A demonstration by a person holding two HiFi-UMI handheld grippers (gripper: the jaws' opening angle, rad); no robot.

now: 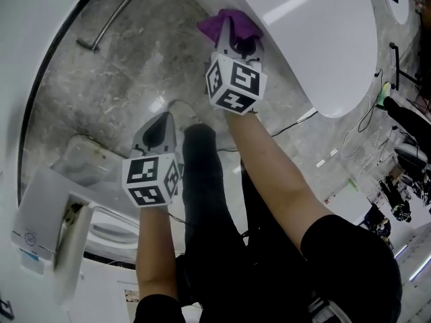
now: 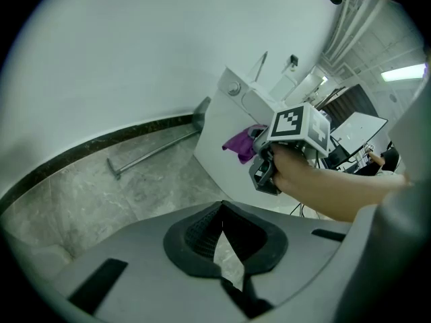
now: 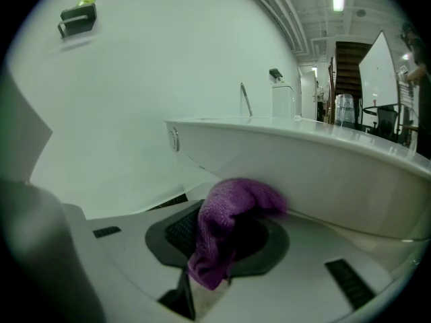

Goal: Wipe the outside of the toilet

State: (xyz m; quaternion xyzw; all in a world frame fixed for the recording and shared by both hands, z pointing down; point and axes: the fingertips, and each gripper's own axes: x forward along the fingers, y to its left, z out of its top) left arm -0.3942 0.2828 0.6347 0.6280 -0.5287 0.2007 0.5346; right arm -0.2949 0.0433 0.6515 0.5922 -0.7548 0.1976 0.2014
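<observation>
Since wiping needs pressure on the shell, the right gripper (image 3: 222,241) has its jaws clamped on a purple microfibre cloth (image 3: 225,210). The bunched end presses against the side of the white toilet (image 3: 323,167) and the loose tail trails back between the jaws. The left gripper (image 2: 222,231) has its tips together with nothing in them. It's held low and back over the grey marble floor (image 2: 81,200), well apart from the toilet, probably parked out of the way as one cloth does the job. The toilet sits at upper right in the head view, by the white wall. It has a glossy, smooth curved shell with light-strip reflections, a round button (image 3: 174,138) on the side, and no dirt visible. A metal bar (image 2: 155,150) lies on the floor near the wall base
</observation>
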